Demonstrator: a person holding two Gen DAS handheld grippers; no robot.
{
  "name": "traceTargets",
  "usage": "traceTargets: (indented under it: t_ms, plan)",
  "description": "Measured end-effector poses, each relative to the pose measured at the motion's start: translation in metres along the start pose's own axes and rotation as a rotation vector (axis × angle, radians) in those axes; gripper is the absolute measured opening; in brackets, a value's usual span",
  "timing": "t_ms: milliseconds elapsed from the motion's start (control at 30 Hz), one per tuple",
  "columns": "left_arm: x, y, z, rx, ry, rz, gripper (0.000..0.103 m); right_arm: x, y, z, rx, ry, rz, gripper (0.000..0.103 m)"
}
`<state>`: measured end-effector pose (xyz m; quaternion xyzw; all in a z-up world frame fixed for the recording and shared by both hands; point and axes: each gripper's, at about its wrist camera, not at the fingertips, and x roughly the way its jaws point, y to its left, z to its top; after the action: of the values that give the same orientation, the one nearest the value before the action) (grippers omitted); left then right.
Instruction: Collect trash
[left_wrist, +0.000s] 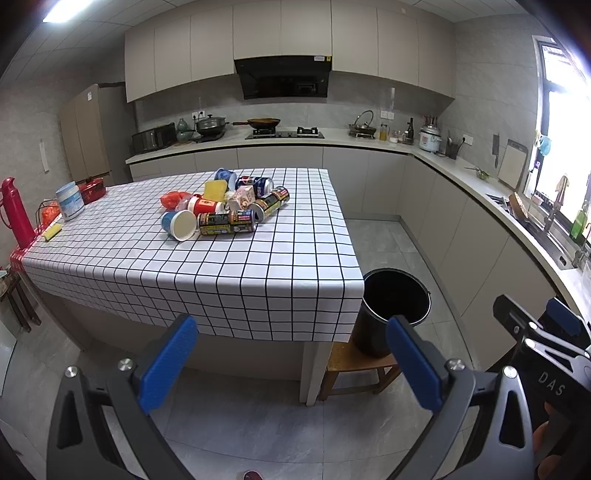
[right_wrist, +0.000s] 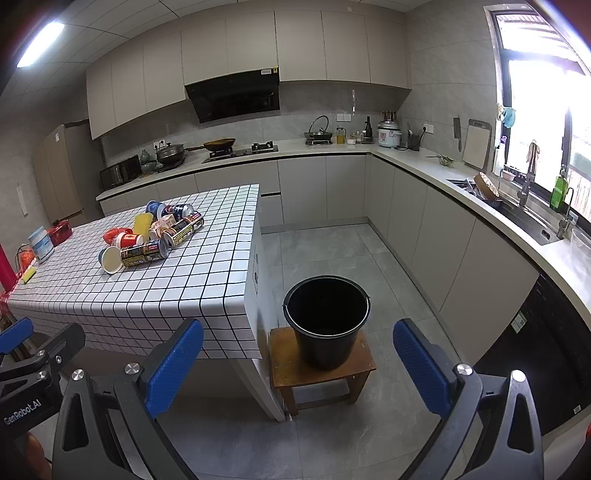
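Both grippers are standing with jaws spread wide and gripping nothing: the left gripper (left_wrist: 291, 363) is hovering off the near edge of the table (left_wrist: 258, 266), and the right gripper (right_wrist: 297, 363) is pointing toward the black bucket (right_wrist: 327, 321). Trash is lying in a pile (left_wrist: 225, 205) at the middle of the checkered tabletop: cans, paper cups and a carton, all touching. The bucket is sitting on a wooden stool (right_wrist: 286, 373) just beside the table's corner.
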<state>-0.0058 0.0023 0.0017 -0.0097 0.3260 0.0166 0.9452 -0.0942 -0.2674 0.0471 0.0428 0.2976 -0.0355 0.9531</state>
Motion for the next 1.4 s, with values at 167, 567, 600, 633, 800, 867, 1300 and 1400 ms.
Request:
traceTargets:
  t_ms: [167, 567, 600, 633, 800, 867, 1300, 1400]
  plan:
    - [0.001, 0.002, 0.0, -0.006, 0.004, -0.004, 0.103, 0.001, 0.0, 0.001, -0.001, 0.001, 0.0, 0.103]
    - [0.004, 0.003, -0.001, -0.005, 0.011, -0.005, 0.103, 0.005, 0.0, 0.001, 0.009, 0.004, 0.006, 0.103]
    - [0.004, 0.003, -0.001, -0.004, 0.01, -0.004, 0.103, 0.006, 0.0, 0.001, 0.01, 0.002, 0.005, 0.103]
    - [0.005, 0.003, -0.001, -0.004, 0.01, -0.002, 0.103, 0.006, 0.0, 0.001, 0.008, 0.001, 0.003, 0.103]
    - [0.007, 0.004, -0.001, -0.009, 0.014, 0.0, 0.103, 0.008, 0.0, 0.001, 0.007, 0.001, 0.004, 0.103]
    - [0.007, 0.004, 0.0, -0.009, 0.017, -0.002, 0.103, 0.008, 0.0, 0.001, 0.008, 0.003, 0.007, 0.103]
    - [0.01, 0.008, 0.002, -0.008, 0.022, 0.005, 0.103, 0.014, 0.003, 0.0, 0.017, 0.01, 0.012, 0.103]
    - [0.01, 0.011, 0.003, -0.01, 0.021, 0.008, 0.103, 0.016, 0.004, 0.001, 0.018, 0.01, 0.015, 0.103]
